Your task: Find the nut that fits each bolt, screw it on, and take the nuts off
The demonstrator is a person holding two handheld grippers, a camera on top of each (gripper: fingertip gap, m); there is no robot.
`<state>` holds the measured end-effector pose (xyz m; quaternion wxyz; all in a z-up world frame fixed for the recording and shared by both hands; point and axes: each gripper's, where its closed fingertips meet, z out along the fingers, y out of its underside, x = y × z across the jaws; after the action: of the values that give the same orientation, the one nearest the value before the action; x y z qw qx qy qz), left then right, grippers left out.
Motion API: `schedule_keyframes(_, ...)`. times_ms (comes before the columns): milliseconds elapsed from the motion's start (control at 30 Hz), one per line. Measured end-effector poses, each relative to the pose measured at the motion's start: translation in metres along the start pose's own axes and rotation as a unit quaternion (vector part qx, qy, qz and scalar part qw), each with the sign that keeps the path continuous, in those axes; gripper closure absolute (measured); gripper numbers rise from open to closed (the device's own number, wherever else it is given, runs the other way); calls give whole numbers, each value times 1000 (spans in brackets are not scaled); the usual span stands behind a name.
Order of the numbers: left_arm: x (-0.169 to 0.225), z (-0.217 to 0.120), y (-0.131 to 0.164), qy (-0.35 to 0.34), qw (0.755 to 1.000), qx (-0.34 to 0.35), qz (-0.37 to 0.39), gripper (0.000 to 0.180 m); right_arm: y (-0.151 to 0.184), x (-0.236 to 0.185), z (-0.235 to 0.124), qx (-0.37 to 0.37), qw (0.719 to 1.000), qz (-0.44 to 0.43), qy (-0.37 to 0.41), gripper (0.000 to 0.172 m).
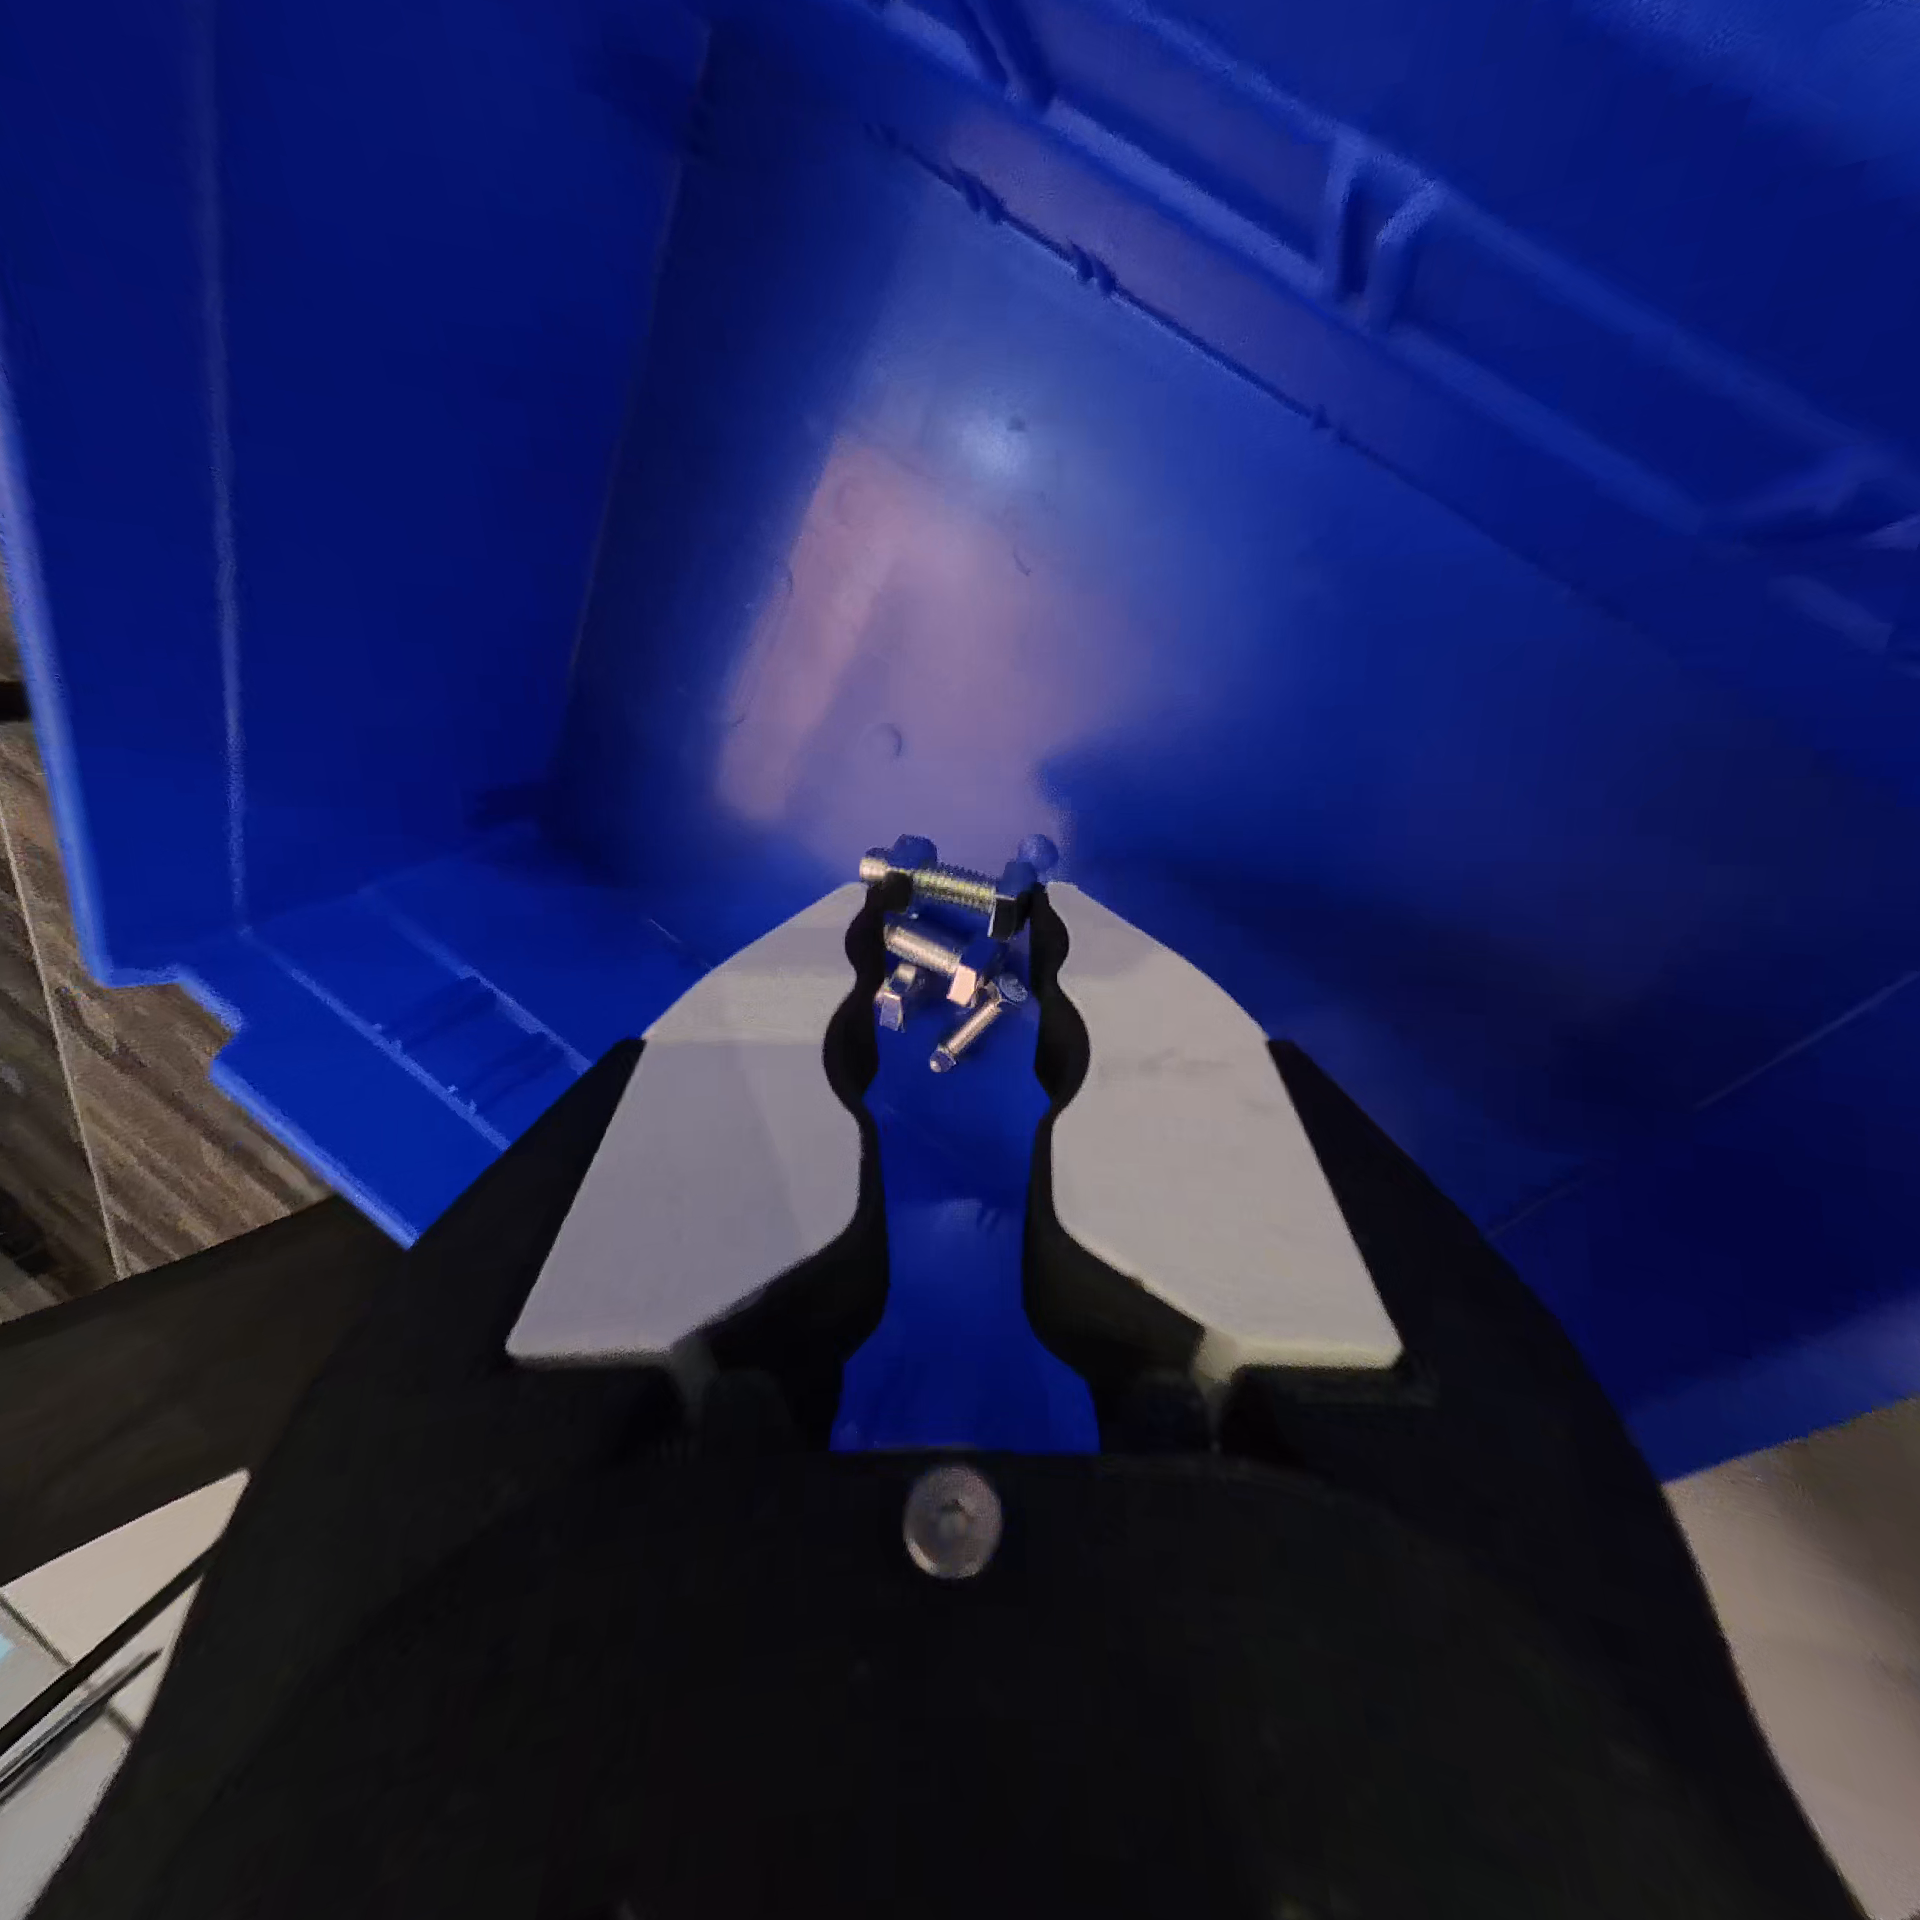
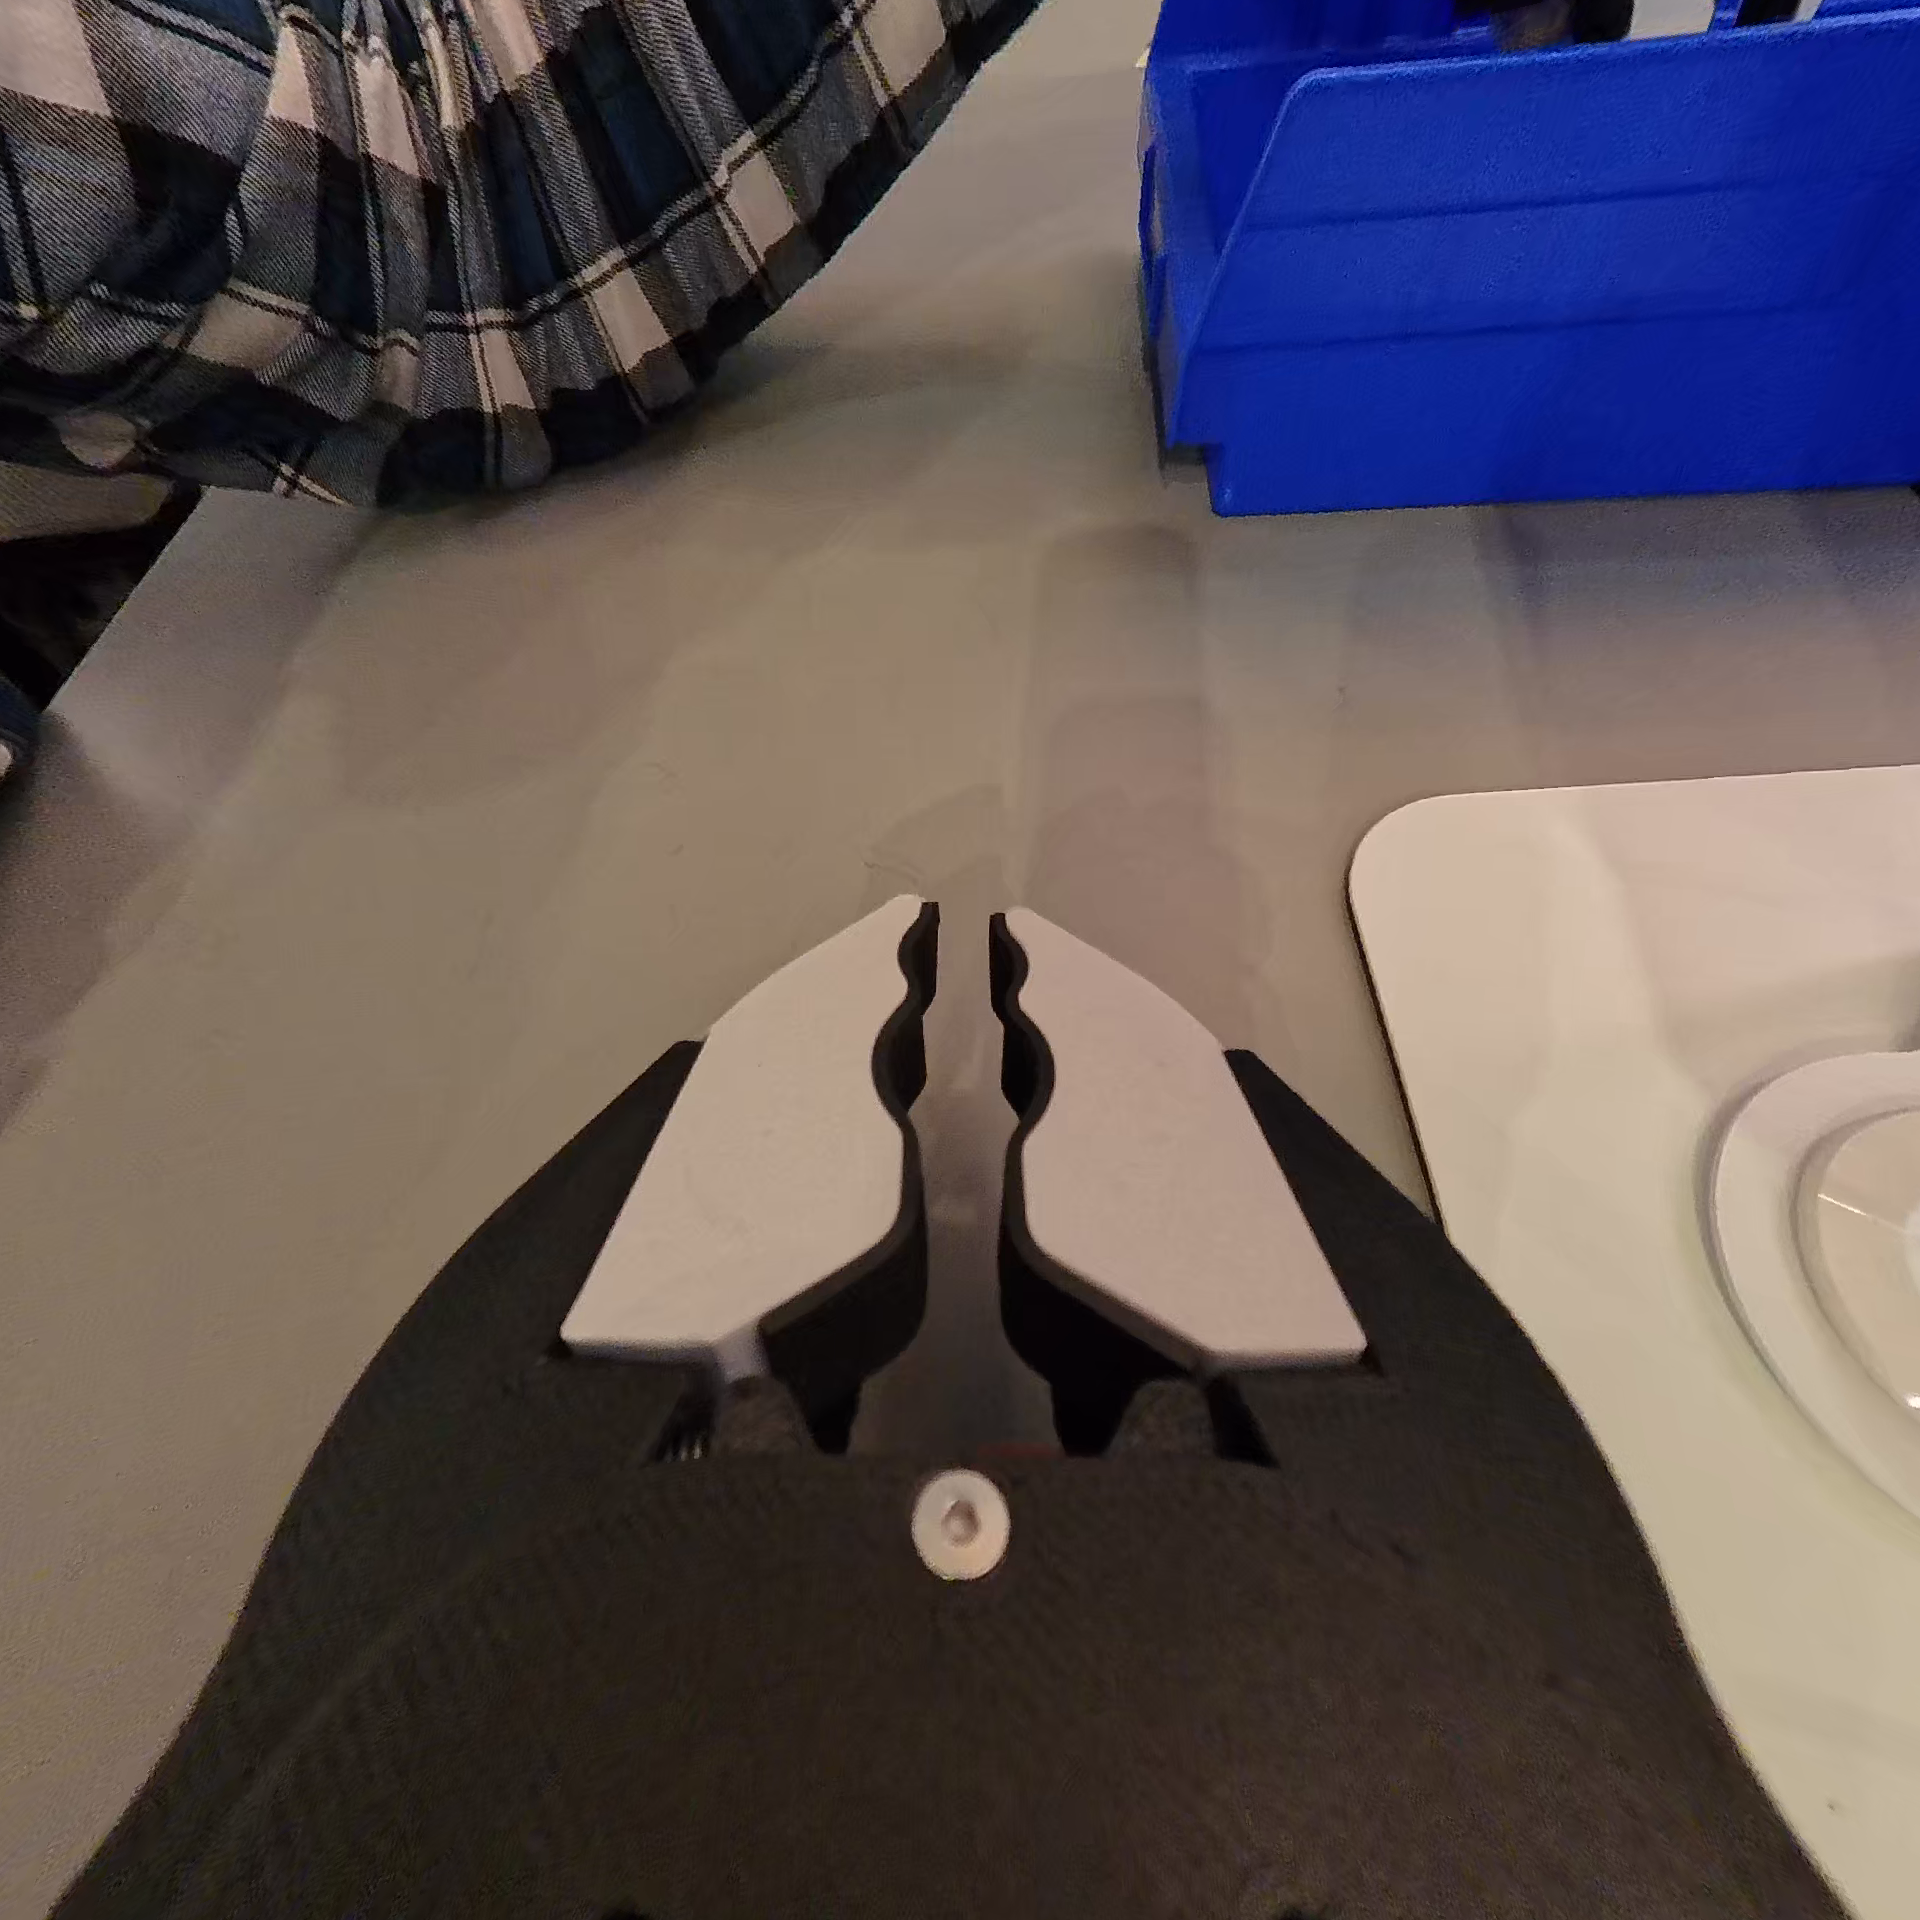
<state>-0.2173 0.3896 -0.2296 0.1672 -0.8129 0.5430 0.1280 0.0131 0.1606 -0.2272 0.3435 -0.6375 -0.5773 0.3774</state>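
My left gripper (image 1: 954, 899) reaches into a blue bin (image 1: 416, 520). It is shut on a silver bolt (image 1: 951, 891), which lies crosswise between the two fingertips, threaded end to the left and hex head to the right. Below it, several more silver bolts (image 1: 935, 961) lie loose on the bin floor, one of them a thin one (image 1: 966, 1029). My right gripper (image 2: 964, 914) hovers over the grey table (image 2: 623, 779). Its fingers stand a narrow gap apart with nothing between them.
In the right wrist view a blue bin (image 2: 1558, 312) stands at the far right. A white board (image 2: 1558, 935) with a white plate (image 2: 1766, 1195) lies at the right. A person's plaid garment (image 2: 416, 208) is at the far left by the table edge. My hands' fingertips stand some 35 cm from each other.
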Motion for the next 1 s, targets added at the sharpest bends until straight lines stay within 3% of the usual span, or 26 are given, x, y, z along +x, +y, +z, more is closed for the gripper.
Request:
schedule_keyframes(267, 4, -50, -11, -46, 994, 98, -25, 154, -2, 0, -1, 7, 1000, -7, 9, 162)
schedule_keyframes(433, 12, -91, -18, -116, 975, 184, -56, 154, -8, 3, -7, 36, 999, -10, 27, 161)
schedule_keyframes(500, 31, -103, -24, -126, 967, 218, -47, 154, -18, 4, -12, 74, 997, -3, 28, 161)
schedule_keyframes(633, 71, -129, -40, -159, 941, 295, -51, 154, -57, -4, -25, 220, 975, 40, -10, 165)
schedule_keyframes(800, 138, -146, -56, -151, 904, 397, -52, 155, -80, -10, -7, 277, 954, 102, -50, 153)
schedule_keyframes(1000, 183, -175, -67, -178, 862, 474, -14, 155, -99, 0, 13, 315, 934, 154, -66, 147)
